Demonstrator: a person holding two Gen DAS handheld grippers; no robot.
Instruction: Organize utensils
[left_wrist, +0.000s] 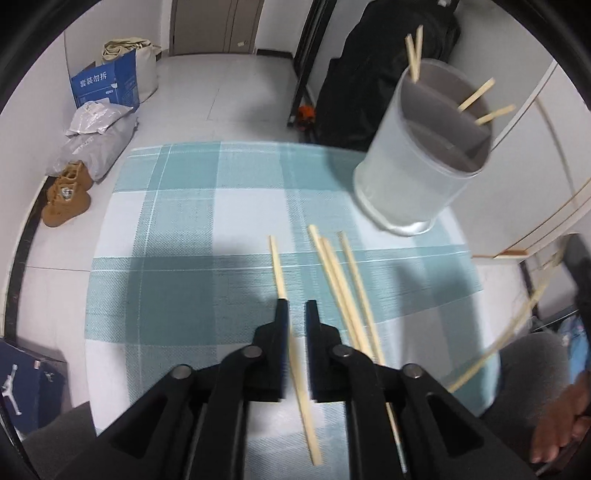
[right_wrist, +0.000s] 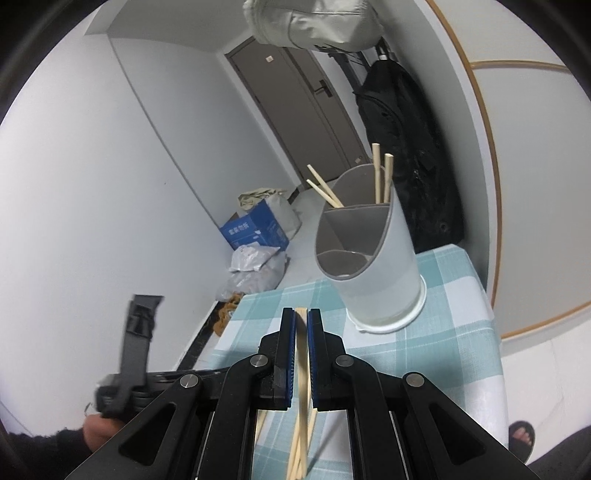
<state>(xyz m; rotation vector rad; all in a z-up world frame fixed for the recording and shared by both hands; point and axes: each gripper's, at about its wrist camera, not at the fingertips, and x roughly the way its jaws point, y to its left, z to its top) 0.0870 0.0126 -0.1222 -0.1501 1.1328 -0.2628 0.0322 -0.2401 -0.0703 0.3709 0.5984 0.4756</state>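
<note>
The left gripper (left_wrist: 295, 306) hangs over the near part of the checked tablecloth (left_wrist: 177, 206) with its jaws a narrow gap apart and nothing pinched; one loose chopstick (left_wrist: 277, 266) runs under that gap, lying flat on the cloth. Just beside it, toward the right edge, three more chopsticks (left_wrist: 343, 280) lie in a loose fan. So at least four sticks are left to gather.

The right gripper (right_wrist: 301, 314) is clamped on a small bundle of chopsticks (right_wrist: 301, 369), their tips showing between the blue pads and their tails trailing down toward the cloth. That bundle looks ready for delivery.

Farther off, near the far right corner of the cloth, stands the divided holder (right_wrist: 369, 258), already carrying four sticks (right_wrist: 380, 177) in its rear compartments. My judgement: roughly a third to a half done.

Only the left wrist view shows the loose sticks on the cloth. Only the right wrist view shows the grip on the bundle and the holder's empty front compartments; it also catches the left gripper blurred at the left.
</note>
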